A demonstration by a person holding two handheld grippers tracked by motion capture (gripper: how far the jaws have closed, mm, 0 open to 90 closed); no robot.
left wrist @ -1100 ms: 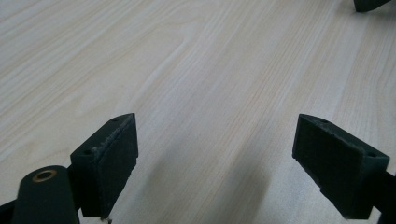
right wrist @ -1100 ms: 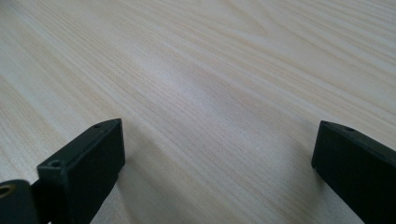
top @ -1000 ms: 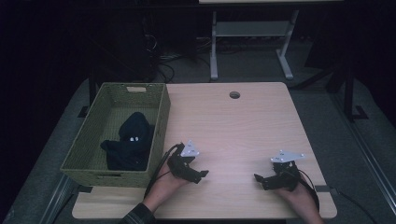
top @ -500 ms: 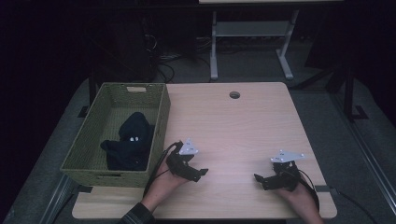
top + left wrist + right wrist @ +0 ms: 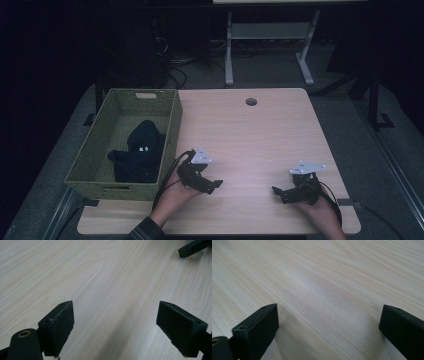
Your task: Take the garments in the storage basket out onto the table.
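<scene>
Your dark cloth (image 5: 137,155) lies bunched inside the green basket (image 5: 172,125) at the tabletop's (image 5: 250,135) left edge, likely dropped there to be kept. Just beside the basket's right wall, your left gripper (image 5: 212,184) rests low on bare wood, jaws wide and empty. Well apart, near the front right corner, your right gripper (image 5: 280,192) sits parked the same way, its 2 jaws spread wide, holding nothing.
</scene>
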